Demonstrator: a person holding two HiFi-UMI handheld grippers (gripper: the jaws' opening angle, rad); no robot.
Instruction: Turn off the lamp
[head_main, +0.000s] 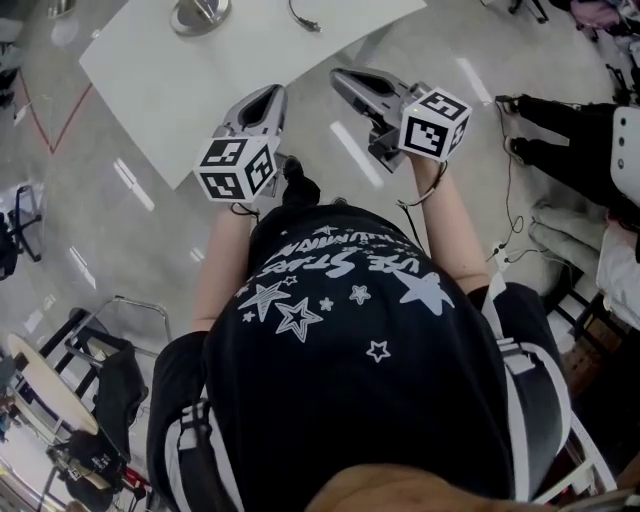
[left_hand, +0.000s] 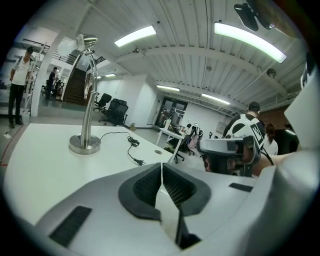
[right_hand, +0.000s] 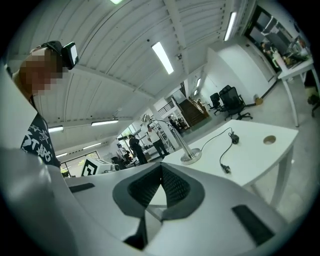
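Observation:
A silver desk lamp stands on a white table (head_main: 150, 90). Only its round base (head_main: 200, 14) shows in the head view, at the top edge. The left gripper view shows the lamp's base (left_hand: 85, 144), its thin stem and its small head (left_hand: 84, 42), far left of the jaws. In the right gripper view the lamp (right_hand: 191, 157) stands beyond the jaws. Its black cord (left_hand: 133, 148) ends in a plug lying loose on the tabletop. My left gripper (head_main: 266, 95) and right gripper (head_main: 345, 78) hang in the air short of the table's near edge. Both are shut and hold nothing.
The table's near corner (head_main: 185, 180) points toward me over a shiny grey floor. A person's legs (head_main: 555, 120) and cables lie at the right. A round table (head_main: 40, 385) and a chair stand at the lower left. People (left_hand: 19, 82) and office chairs (left_hand: 115, 111) are far behind.

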